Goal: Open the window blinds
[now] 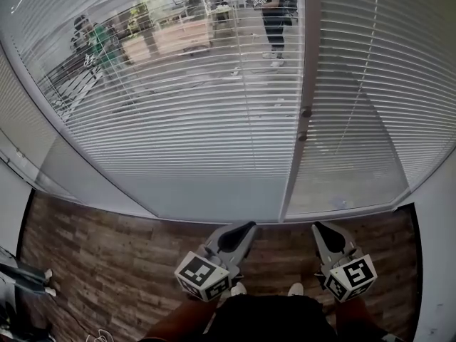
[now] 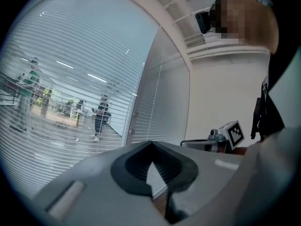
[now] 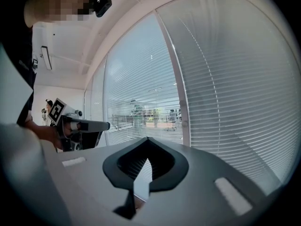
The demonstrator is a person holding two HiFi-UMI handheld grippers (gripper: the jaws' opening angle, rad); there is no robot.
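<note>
Window blinds (image 1: 178, 127) lowered over glass, upper and centre frame, left gripper (image 1: 244, 228) lower centre, jaws together, nothing between, right gripper (image 1: 319, 228) lower right, jaws together, nothing between, both short of blinds, over wooden floor (image 1: 100, 255)

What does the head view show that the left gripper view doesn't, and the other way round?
Only the head view: the wooden floor and the person's white shoes. Only the left gripper view: the head-worn camera and the white ceiling. Both: the slatted blinds, the window post, a person standing beyond the glass, and the left gripper and right gripper, jaws together and empty.
</note>
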